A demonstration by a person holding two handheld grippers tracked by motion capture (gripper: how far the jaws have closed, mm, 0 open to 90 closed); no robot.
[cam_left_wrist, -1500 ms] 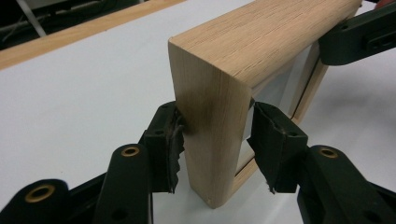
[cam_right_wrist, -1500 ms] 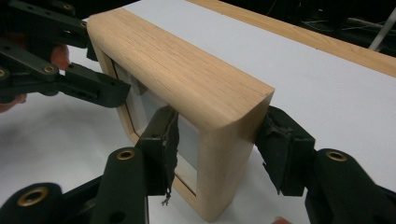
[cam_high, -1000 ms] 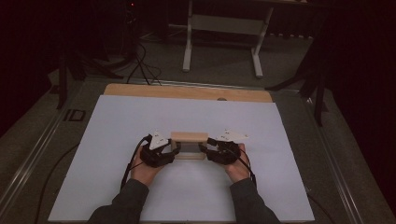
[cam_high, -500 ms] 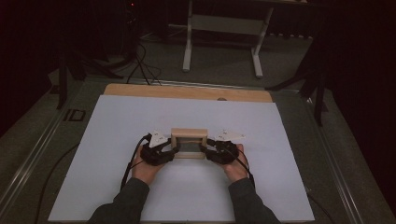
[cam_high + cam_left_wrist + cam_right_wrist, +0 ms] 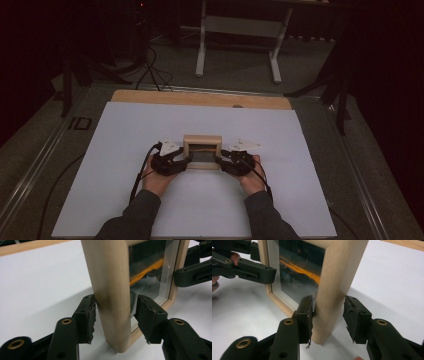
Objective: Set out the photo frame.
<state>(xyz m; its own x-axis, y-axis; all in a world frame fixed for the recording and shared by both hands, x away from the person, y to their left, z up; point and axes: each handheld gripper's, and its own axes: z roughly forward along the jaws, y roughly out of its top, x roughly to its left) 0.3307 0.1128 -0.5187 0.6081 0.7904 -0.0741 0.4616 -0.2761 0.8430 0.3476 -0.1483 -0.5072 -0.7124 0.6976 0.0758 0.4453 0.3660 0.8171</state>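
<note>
A small pale wooden picture frame (image 5: 202, 141) with dark glass stands on the white table sheet (image 5: 120, 150), between my two grippers. My left gripper (image 5: 182, 163) straddles the frame's left side rail (image 5: 110, 277). Its jaws have just been opening, and in the left gripper view (image 5: 116, 312) one pad lies against the wood while the other stands clear. My right gripper (image 5: 223, 161) straddles the right side rail (image 5: 339, 272). Its jaws have just been closing, but in the right gripper view (image 5: 329, 315) a gap remains at one pad.
A wooden strip (image 5: 200, 98) runs along the table's far edge. Beyond it, on the dark floor, stand a white metal stand (image 5: 240, 30) and some cables (image 5: 150, 70). Black cables trail from both grippers toward the person's sleeves.
More of the frame's front face shows from above than a second ago, when only a thin wooden bar showed. Both hands have stayed at its sides.
</note>
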